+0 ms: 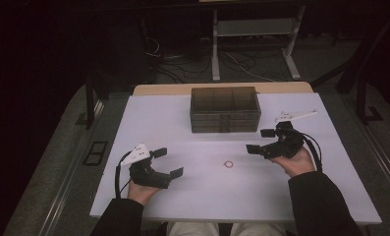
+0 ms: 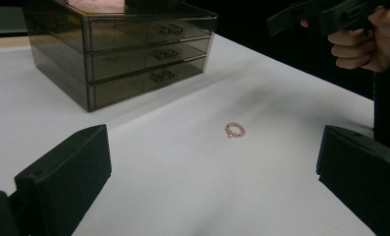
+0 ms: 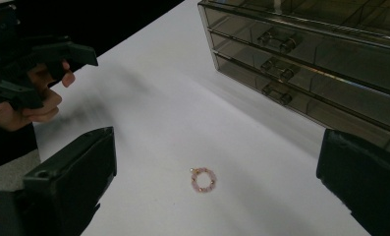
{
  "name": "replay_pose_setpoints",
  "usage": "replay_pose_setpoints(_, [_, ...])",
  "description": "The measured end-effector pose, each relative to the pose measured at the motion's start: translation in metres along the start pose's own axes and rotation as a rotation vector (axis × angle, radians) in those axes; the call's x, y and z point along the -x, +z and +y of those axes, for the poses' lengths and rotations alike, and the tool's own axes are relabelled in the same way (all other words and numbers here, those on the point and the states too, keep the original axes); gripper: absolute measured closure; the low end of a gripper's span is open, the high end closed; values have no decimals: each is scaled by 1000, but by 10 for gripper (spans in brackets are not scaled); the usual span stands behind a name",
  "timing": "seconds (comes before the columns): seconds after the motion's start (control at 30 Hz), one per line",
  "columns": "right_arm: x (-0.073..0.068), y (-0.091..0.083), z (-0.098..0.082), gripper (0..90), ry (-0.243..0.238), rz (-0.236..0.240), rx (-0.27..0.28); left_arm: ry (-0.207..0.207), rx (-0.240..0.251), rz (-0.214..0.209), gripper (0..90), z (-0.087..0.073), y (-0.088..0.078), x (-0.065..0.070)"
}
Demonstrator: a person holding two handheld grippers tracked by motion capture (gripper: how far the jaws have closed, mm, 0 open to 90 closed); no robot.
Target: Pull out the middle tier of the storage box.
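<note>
Midway across the white desk (image 1: 192, 196), nearer the right tool (image 1: 257, 140) than the left tool (image 1: 169, 162): small pink beaded bracelet (image 1: 229, 164) lying flat, touching neither; probably very light, limp on its string and apt to skid, so best pinched across one side of the loop, jaws low to the surface. Both tools wide open and holding nothing, well short of the three-drawer smoked box (image 1: 225, 110) at the far side; no readable brand, label or writing anywhere.

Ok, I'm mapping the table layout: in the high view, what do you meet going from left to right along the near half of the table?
Left claw → pink bead ring → right claw, both claws open and apart from the ring.
</note>
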State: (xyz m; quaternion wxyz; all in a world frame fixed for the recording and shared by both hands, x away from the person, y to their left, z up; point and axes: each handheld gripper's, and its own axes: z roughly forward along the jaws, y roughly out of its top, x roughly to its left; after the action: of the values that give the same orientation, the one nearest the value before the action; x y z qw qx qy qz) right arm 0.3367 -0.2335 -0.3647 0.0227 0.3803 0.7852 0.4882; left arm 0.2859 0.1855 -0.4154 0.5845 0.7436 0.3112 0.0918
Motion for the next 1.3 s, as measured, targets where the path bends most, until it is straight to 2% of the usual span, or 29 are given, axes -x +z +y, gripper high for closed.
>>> replay_pose_setpoints(0.17, [2, 8, 0, 10, 25, 8, 12, -3, 13, -1, 0, 0, 0, 0])
replay_pose_setpoints(0.7, [11, 27, -1, 9, 104, 48, 39, -2, 9, -6, 0, 0, 0, 0])
replay_pose_setpoints(1.0, [17, 33, -1, 9, 190, 84, 88, -1, 13, -6, 0, 0, 0, 0])
replay_pose_setpoints(1.3, [20, 40, -2, 9, 270, 111, 115, 5, -1, -11, 0, 0, 2, 1])
